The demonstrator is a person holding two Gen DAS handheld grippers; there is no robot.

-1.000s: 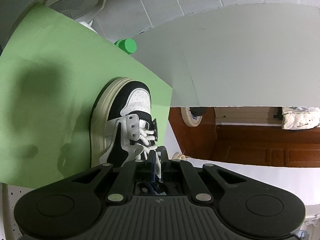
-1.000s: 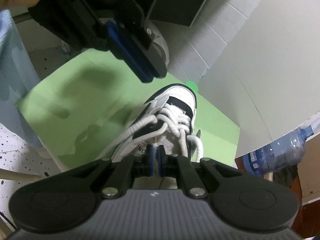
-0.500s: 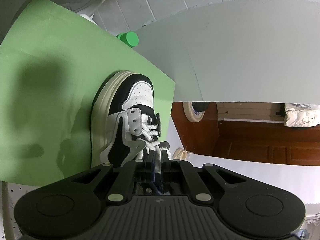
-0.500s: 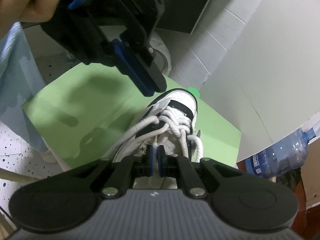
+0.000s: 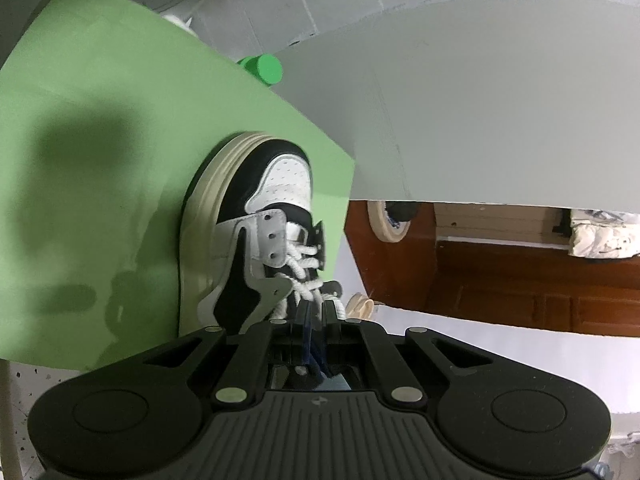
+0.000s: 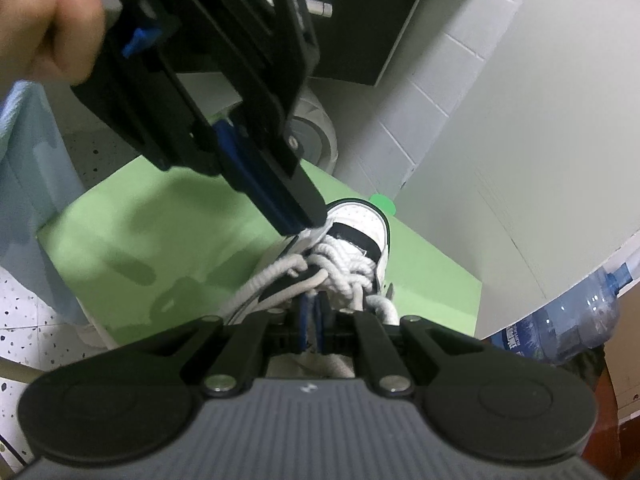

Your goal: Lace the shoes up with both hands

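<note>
A black and white sneaker [image 5: 280, 176] with a cream sole lies on a green mat [image 5: 100, 160]. White laces [image 5: 300, 268] cross its tongue. My left gripper [image 5: 316, 308] is shut on a lace strand at the upper eyelets. In the right wrist view the sneaker [image 6: 360, 220] points away, with thick laces [image 6: 272, 276] bunched over it. My right gripper [image 6: 311, 312] is shut on a lace strand close to the shoe's collar. From above, the left gripper [image 6: 300, 220] reaches down, held by a hand [image 6: 44, 20], its tip at the shoe's left eyelet flap.
A grey board [image 5: 480, 100] stands behind the mat, with a green cylinder [image 5: 264, 68] at its foot. A round white appliance [image 6: 316, 136] sits by the tiled wall. A water bottle [image 6: 560, 328] lies right, pale blue cloth [image 6: 24, 200] hangs left, and a tape roll [image 5: 386, 222] leans near wooden furniture.
The left gripper has come down and nearer to the shoe, its tip now at the eyelet flap. The right gripper has held its place on the lace.
</note>
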